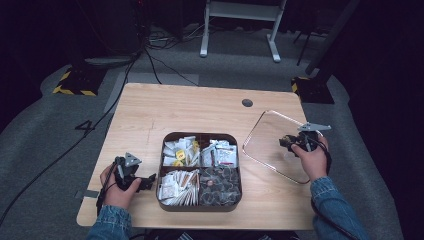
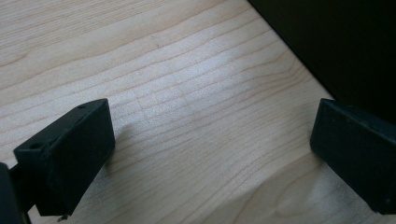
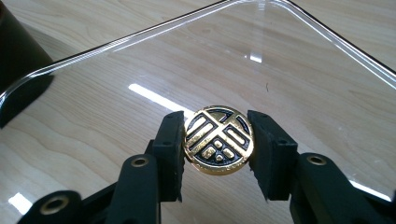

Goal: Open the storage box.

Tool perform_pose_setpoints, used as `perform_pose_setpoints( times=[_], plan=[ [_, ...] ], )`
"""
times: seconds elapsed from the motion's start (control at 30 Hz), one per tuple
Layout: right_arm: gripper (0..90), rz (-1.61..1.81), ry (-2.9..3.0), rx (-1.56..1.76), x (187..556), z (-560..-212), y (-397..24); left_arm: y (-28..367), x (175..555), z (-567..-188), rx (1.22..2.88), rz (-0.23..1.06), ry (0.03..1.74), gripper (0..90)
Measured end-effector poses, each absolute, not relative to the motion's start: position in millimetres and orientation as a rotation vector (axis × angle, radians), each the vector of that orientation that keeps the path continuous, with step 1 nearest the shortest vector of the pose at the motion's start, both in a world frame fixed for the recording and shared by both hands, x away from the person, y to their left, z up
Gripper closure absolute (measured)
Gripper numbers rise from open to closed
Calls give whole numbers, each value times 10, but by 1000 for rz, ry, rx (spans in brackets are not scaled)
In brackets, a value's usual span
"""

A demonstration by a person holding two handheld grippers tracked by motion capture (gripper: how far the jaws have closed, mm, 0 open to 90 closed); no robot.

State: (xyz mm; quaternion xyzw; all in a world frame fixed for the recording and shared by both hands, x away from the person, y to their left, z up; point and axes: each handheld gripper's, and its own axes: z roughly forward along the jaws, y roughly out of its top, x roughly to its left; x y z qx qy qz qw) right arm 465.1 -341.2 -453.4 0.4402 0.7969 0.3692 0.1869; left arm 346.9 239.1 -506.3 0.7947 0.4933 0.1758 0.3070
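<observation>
Gold knob point(image 3: 219, 141) of clear lid point(image 3: 140, 74) is clamped by right gripper point(image 3: 218, 149); left gripper point(image 2: 210, 154) is held wide open, empty, over table point(image 2: 187, 70).

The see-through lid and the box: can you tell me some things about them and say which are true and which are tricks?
1. The right gripper is shut on the gold-and-black knob of the clear lid. True.
2. The lid sits on top of the box. False: it is over the table, to the right of the box.
3. The box has four compartments. True.
4. The left gripper holds a packet. False: its jaws are open with only bare wood between them.
5. The box is empty. False: packets and other small things lie in its compartments.
</observation>
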Motion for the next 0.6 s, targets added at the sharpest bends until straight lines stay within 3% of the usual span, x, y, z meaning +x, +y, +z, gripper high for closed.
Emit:
perform_pose_setpoints(
  times=[0.6],
  plan=[
    [585,998,2212,1329,4758,-4896,-3570,2391,3470,-5063,2102,466,1305,2]
  ],
)
